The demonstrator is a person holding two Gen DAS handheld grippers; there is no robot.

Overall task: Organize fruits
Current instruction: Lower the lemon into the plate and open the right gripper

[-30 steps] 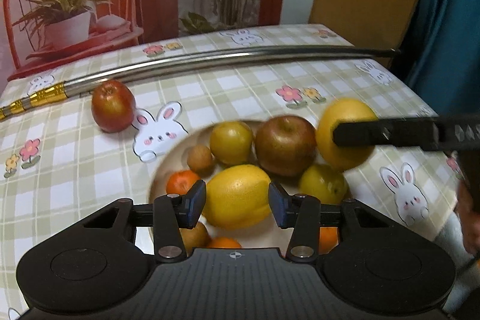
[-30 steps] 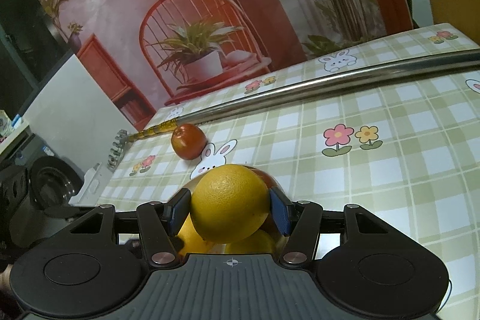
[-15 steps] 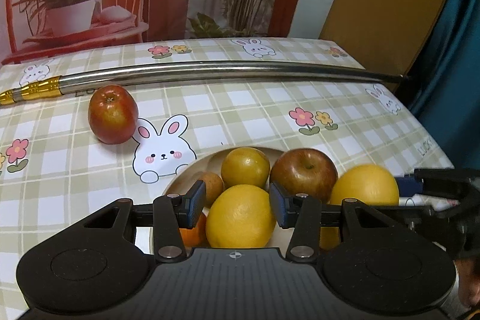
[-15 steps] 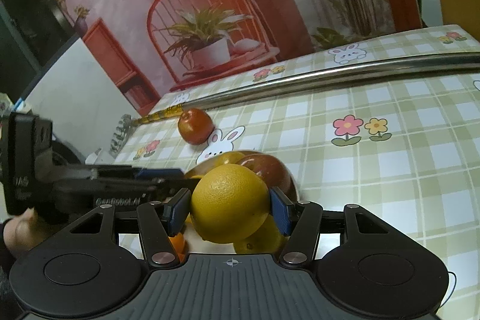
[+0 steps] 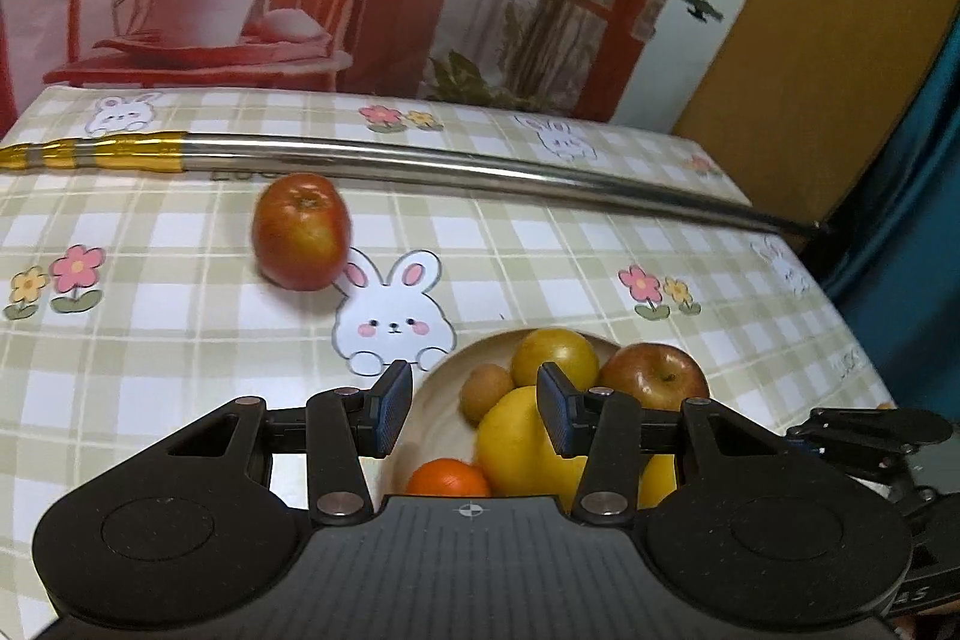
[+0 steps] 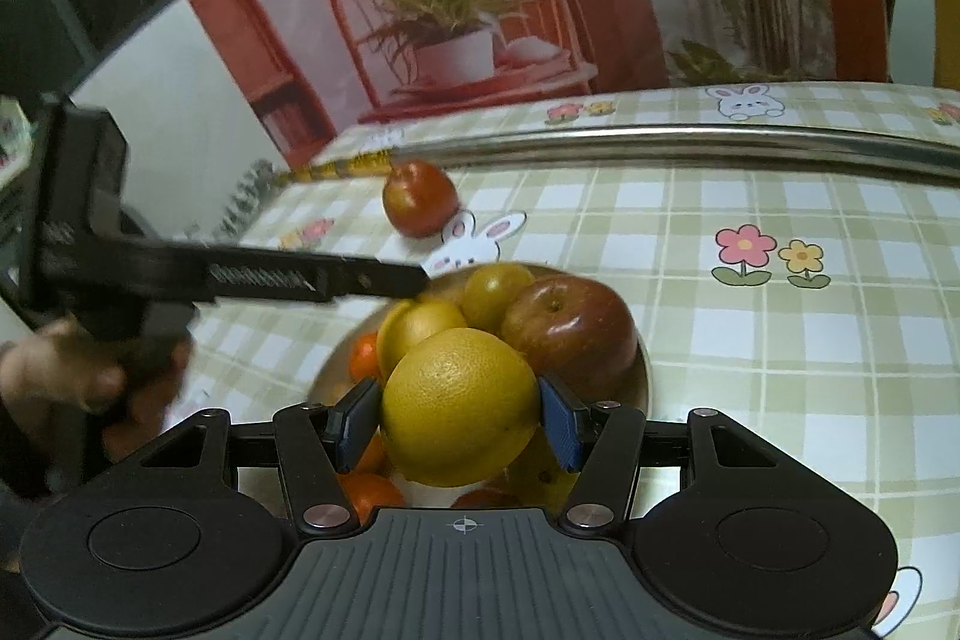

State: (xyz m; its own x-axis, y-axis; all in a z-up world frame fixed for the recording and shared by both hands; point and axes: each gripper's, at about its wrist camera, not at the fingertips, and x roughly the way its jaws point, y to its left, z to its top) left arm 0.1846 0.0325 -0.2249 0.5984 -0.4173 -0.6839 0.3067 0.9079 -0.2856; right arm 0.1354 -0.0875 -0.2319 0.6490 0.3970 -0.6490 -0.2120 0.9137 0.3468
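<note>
Checked tablecloth (image 5: 150, 340) carries a bowl (image 6: 645, 376) heaped with fruit. Right gripper (image 6: 459, 415) grips a yellow citrus (image 6: 459, 406) above it, seemingly mid-placement; next, lower and release. Left gripper (image 5: 474, 409) gapes empty; one apple (image 5: 302, 232) lies apart.

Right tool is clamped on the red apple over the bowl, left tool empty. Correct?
Not quite. The right tool is clamped on a yellow citrus fruit, not the red apple, which sits in the bowl; the right wrist view shows it. The left tool is empty.
</note>
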